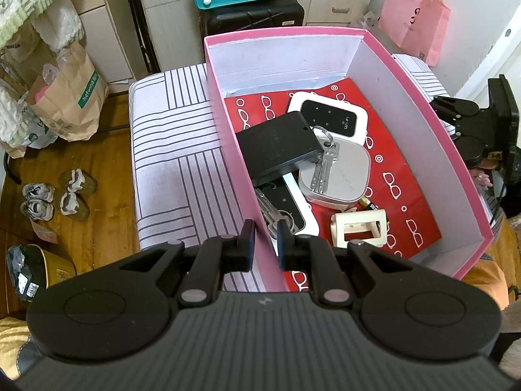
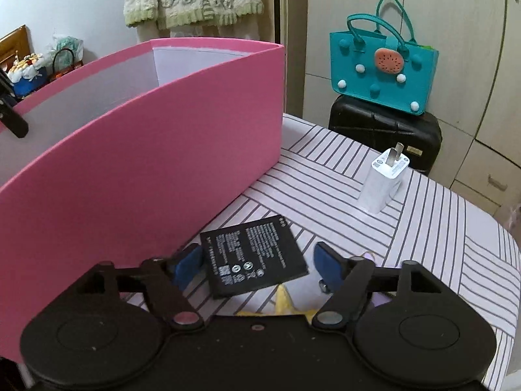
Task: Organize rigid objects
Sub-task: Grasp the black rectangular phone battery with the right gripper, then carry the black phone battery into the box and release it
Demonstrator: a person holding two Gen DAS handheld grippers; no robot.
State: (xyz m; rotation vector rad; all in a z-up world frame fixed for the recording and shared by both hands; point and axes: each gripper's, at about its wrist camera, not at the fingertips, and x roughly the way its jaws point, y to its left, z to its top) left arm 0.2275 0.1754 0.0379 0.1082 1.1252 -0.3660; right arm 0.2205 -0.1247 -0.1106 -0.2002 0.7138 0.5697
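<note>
1. On the striped tabletop (image 2: 423, 228), my right gripper (image 2: 257, 260) hangs low with its blue pads (image 2: 327, 260) spread wide; a flat black battery (image 2: 254, 257) lies between them, with a visible gap on the right side, and on the left I cannot tell whether the pad touches it.
2. Over at the near wall of the pink box (image 1: 228, 150), my left gripper (image 1: 265, 241) is clamped on the cardboard, its fingers (image 1: 247, 244) nearly together, one pad outside and one inside the rim.
3. Inside the box I count, on a red sheet printed with spectacles (image 1: 384, 169): two white pocket routers with black faces, one at the back (image 1: 329, 117) and one near the front (image 1: 293, 208); one black slab (image 1: 276, 145) resting tilted across the pile; one silver rounded case (image 1: 345, 176); two bunches of keys, one on the silver case (image 1: 324, 166), one by the near wall (image 1: 272, 211); one small battery cell (image 1: 369, 204); one cream plastic bracket (image 1: 358, 229).
4. Outside the box I count two pieces left on the tabletop: the flat battery just beside the pink wall, and one white plug adapter (image 2: 382, 182) standing prongs-up, well apart from it.
</note>
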